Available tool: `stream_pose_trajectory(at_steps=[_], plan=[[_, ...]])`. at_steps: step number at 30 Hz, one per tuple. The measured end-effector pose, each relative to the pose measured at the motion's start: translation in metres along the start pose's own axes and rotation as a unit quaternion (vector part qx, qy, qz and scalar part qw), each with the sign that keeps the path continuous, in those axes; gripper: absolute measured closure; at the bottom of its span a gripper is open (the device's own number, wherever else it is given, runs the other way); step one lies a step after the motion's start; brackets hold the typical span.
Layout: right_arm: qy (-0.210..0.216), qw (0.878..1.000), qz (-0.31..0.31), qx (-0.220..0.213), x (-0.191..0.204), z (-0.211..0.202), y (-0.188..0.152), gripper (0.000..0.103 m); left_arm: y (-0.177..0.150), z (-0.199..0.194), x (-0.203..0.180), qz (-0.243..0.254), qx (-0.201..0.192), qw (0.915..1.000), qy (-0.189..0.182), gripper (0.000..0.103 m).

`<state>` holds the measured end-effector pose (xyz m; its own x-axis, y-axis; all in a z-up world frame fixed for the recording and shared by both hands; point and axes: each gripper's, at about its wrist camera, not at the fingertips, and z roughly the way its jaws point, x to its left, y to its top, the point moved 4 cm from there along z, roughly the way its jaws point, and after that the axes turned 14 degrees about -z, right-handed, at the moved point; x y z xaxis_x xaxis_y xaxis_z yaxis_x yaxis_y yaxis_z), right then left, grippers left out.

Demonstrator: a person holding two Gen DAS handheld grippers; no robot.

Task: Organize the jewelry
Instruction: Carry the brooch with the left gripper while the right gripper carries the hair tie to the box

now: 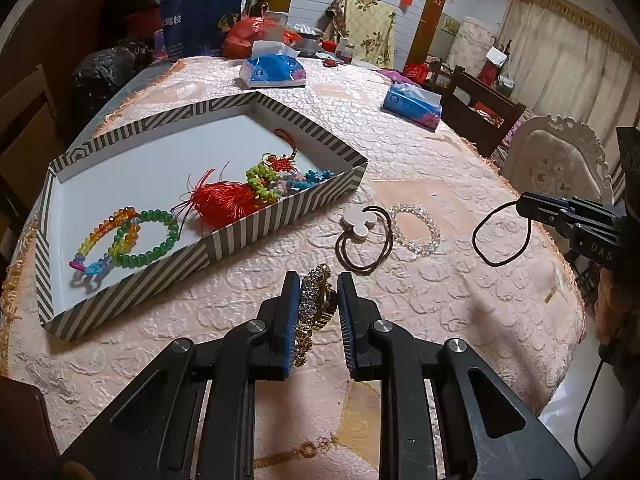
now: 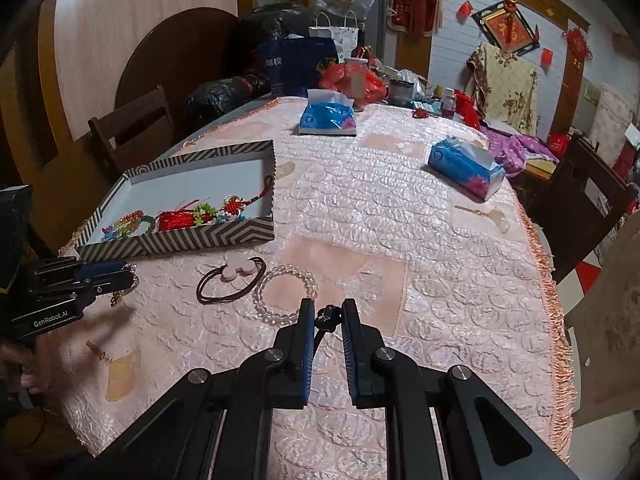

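My left claw (image 1: 318, 292) clamps a stiff, rhinestone-studded gold bracelet (image 1: 314, 304); my right claw (image 2: 327, 320) pinches a thin dark elastic loop (image 1: 500, 236) above the quilted pink tablecloth (image 2: 400, 240).

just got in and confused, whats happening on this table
A person is sorting jewelry into a striped box. The left tool grips a gold rhinestone bracelet; the right tool holds a dark hair tie. A clear bead bracelet and a mouse-shaped hair tie lie on the tablecloth.
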<state>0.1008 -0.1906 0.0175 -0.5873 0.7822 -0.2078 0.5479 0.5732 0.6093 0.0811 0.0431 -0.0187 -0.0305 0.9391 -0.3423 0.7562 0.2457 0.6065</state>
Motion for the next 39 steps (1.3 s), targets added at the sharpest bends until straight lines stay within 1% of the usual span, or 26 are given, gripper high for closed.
stream_pose_trajectory(at_steps=[10,16,24,27,28,29,33,39], plan=[[-0.004,1.0,-0.003,0.002,0.0,0.003,0.0,0.09,0.001,0.0,0.002,-0.001,-0.001,1.0,0.001,0.085],[-0.002,1.0,0.001,-0.009,-0.003,0.0,0.002,0.09,0.001,0.002,0.005,-0.006,0.002,1.0,0.003,0.085],[0.015,1.0,0.017,0.008,-0.007,0.01,0.004,0.09,0.007,0.001,0.012,-0.016,0.0,0.9999,0.0,0.085],[0.014,1.0,0.019,0.014,-0.006,0.015,0.007,0.09,0.009,-0.001,0.014,-0.017,-0.002,0.9999,-0.001,0.085],[0.003,1.0,0.012,0.015,-0.006,0.016,0.01,0.09,0.011,-0.002,0.015,-0.017,-0.004,0.9998,0.0,0.085],[0.002,1.0,0.009,0.016,-0.006,0.018,0.012,0.09,0.012,-0.003,0.016,-0.017,-0.006,0.9998,0.0,0.085],[0.007,1.0,-0.001,0.013,-0.002,0.023,0.025,0.09,0.026,-0.011,0.024,-0.026,-0.021,0.9994,0.0,0.085],[0.021,1.0,-0.009,0.0,0.005,0.033,0.055,0.09,0.058,-0.022,0.053,-0.045,-0.049,0.9976,0.017,0.085]])
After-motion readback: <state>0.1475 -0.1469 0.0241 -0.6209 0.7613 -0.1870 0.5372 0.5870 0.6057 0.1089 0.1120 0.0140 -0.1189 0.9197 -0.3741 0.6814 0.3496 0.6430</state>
